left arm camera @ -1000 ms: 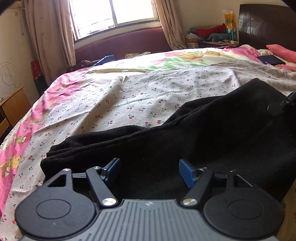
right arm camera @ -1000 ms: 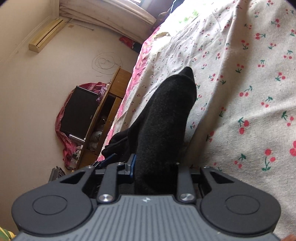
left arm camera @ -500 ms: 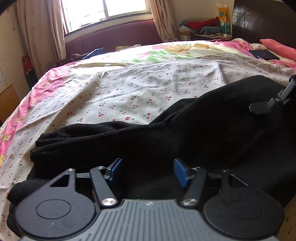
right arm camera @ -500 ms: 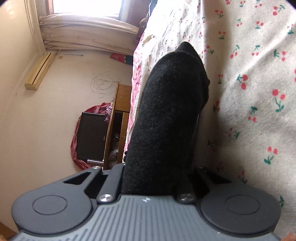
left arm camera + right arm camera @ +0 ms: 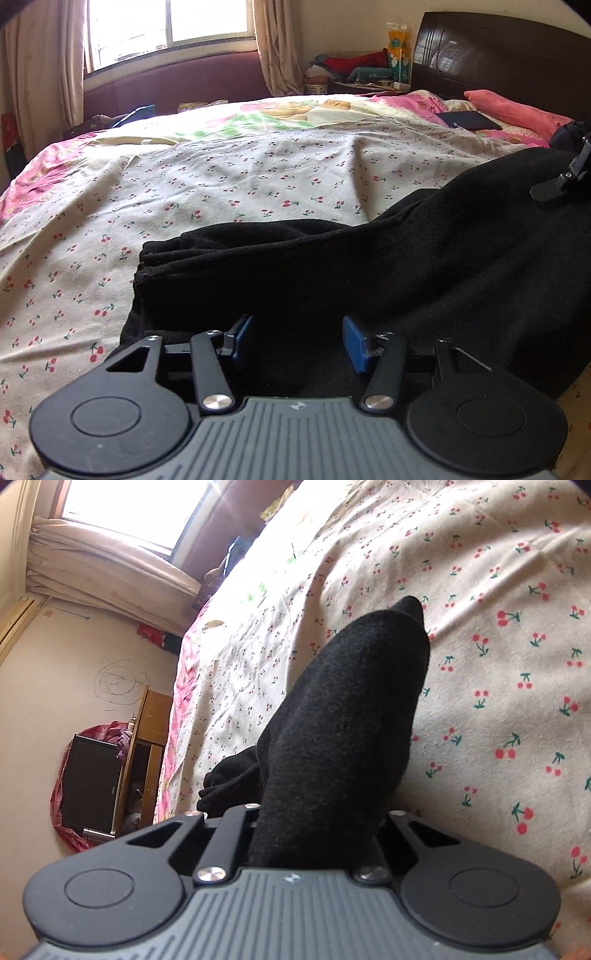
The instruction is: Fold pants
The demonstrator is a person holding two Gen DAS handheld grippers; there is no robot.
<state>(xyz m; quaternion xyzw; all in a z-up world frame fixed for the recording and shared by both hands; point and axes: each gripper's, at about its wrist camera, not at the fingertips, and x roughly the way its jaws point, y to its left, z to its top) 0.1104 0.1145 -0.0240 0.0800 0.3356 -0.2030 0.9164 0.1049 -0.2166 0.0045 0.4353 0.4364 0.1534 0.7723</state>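
Pants, black fleece [image 5: 388, 273], lie across cherry-print cotton bed sheet [image 5: 221, 192], near its front edge. My left tool [image 5: 297, 341] over cloth, blue pads apart and opening, nothing pinched. My right tool [image 5: 317, 834] clamped on raised fold of pants (fingertips hidden by fabric).

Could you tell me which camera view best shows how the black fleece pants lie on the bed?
The left wrist view: the black fleece pants spread across the cherry-print sheet. The right wrist view shows only a bunched fold.
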